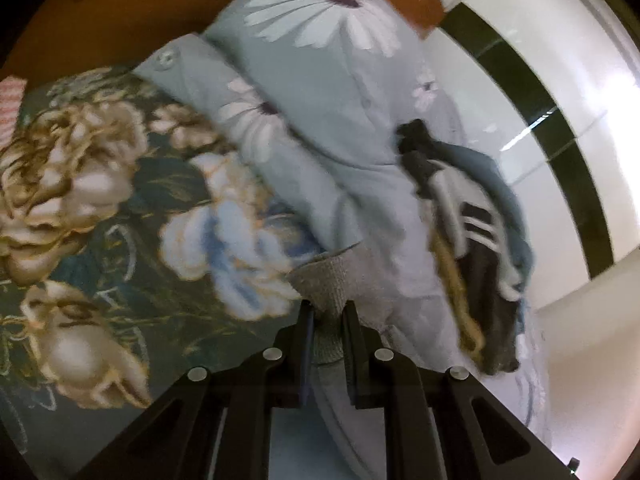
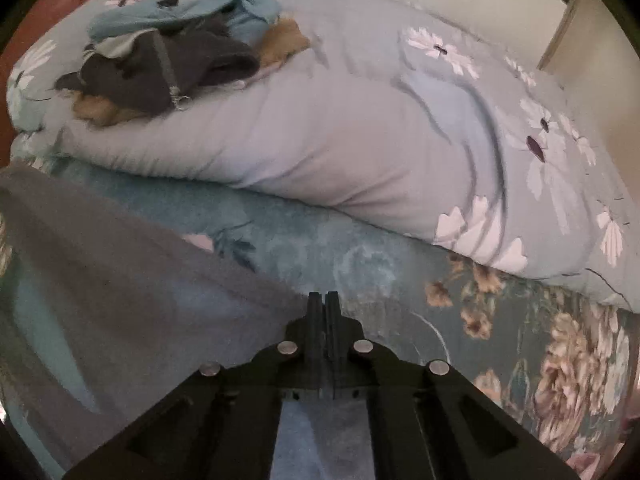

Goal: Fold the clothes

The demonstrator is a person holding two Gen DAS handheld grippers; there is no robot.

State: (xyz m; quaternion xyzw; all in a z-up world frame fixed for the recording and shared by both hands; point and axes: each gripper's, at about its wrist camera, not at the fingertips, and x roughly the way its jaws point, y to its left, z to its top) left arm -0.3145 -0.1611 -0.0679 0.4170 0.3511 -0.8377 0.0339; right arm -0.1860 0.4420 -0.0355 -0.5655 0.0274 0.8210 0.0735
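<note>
Teal plush with big cream and pale-blue blooms covers the bed: we take this floral blanket (image 2: 320, 248) as our landmark. In the left wrist view, to the left of the blanket (image 1: 120, 208), we see brown wood (image 1: 100, 8), and at that edge a small pink-striped patch too blurred to name. Over the blanket's far side lies a puffy pale-green duvet (image 1: 320, 80) printed with white daisies; beyond it runs a glossy white wall with a dark band (image 1: 560, 152).

The left gripper (image 1: 328, 312) has its fingers nearly together, clamped on the ribbed cuff of a grey garment (image 1: 326, 284) just above the blanket. Right of that, on the duvet, sits a heap of clothes (image 1: 472, 232): dark, striped, mustard and blue pieces tangled together.

In the right wrist view the grey garment (image 2: 120, 280) spreads across the blanket's left part, slack and creased. The right gripper (image 2: 325, 300) hangs over the blanket beside the garment's edge, fingers pressed fully together; whether any fabric is pinched between them we cannot tell. The duvet (image 2: 320, 132) bulges behind, bearing the heap of clothes (image 2: 172, 64) at its far left.
</note>
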